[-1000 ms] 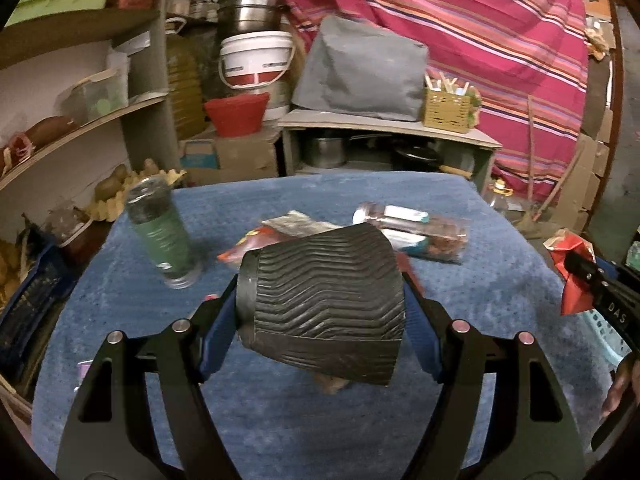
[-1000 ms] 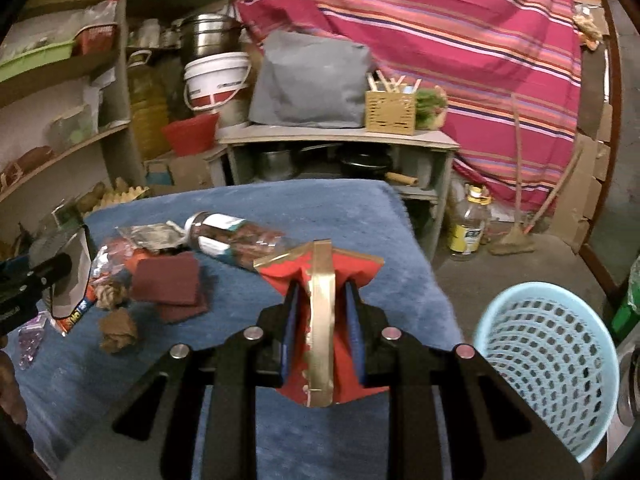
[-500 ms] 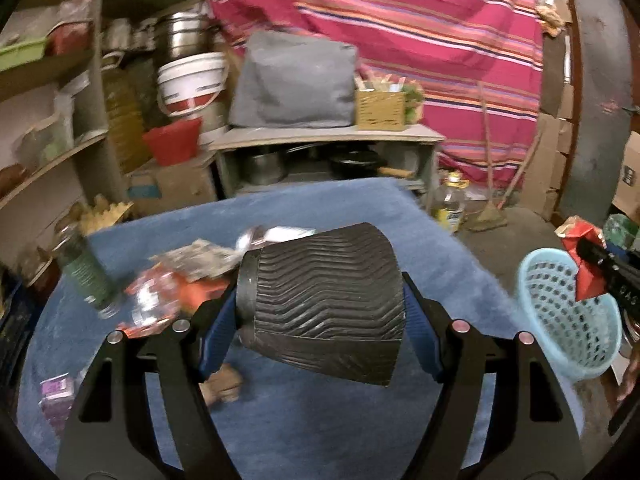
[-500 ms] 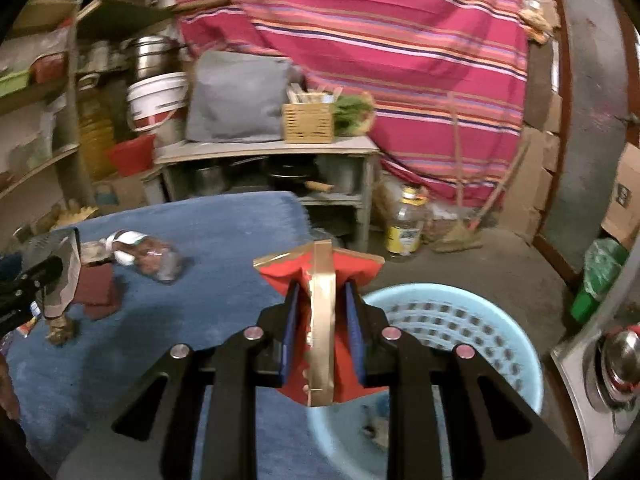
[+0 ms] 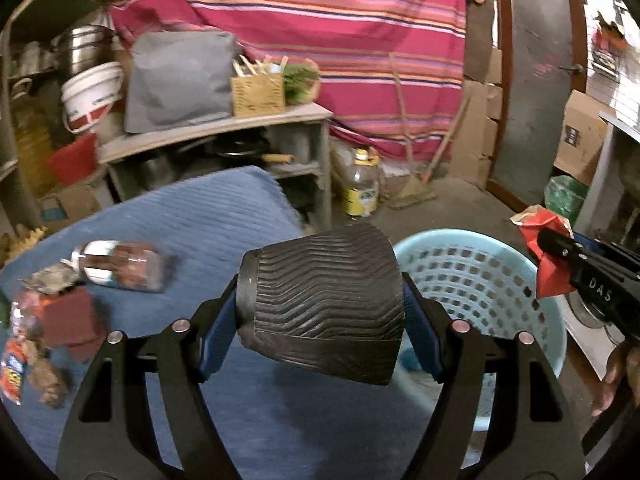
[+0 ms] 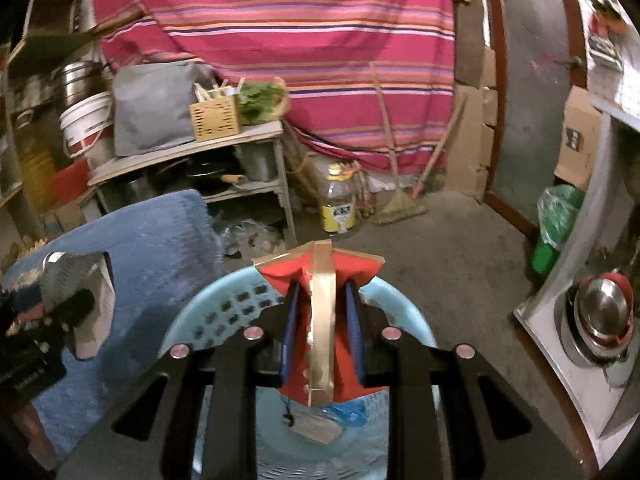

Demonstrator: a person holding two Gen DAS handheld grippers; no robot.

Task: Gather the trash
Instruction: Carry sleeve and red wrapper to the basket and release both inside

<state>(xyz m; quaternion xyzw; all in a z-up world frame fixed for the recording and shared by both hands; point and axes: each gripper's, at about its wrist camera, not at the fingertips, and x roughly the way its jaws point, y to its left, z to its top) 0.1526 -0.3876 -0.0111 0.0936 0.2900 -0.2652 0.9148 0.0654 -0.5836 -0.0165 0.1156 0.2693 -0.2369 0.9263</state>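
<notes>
My left gripper [image 5: 320, 320] is shut on a black ribbed paper cup [image 5: 320, 300], held over the blue-cloth table's right edge beside the light blue basket [image 5: 480, 276]. My right gripper [image 6: 320, 328] is shut on a red and gold wrapper [image 6: 320, 320], held right above the basket [image 6: 224, 304], which has some scraps in its bottom. The right gripper with the wrapper also shows in the left wrist view [image 5: 548, 248]; the left gripper with the cup shows in the right wrist view [image 6: 76, 300].
On the blue table [image 5: 180, 216] lie a plastic jar [image 5: 120, 266], a dark red cloth [image 5: 72, 316] and snack wrappers [image 5: 16, 368]. A yellow-labelled bottle [image 6: 338, 204], a shelf unit [image 6: 192, 148] and a green bag [image 6: 558, 216] stand around the floor.
Both grippers have swung right, from over the table to the basket. The right gripper now holds the wrapper above the basket; the left holds the cup at its left.
</notes>
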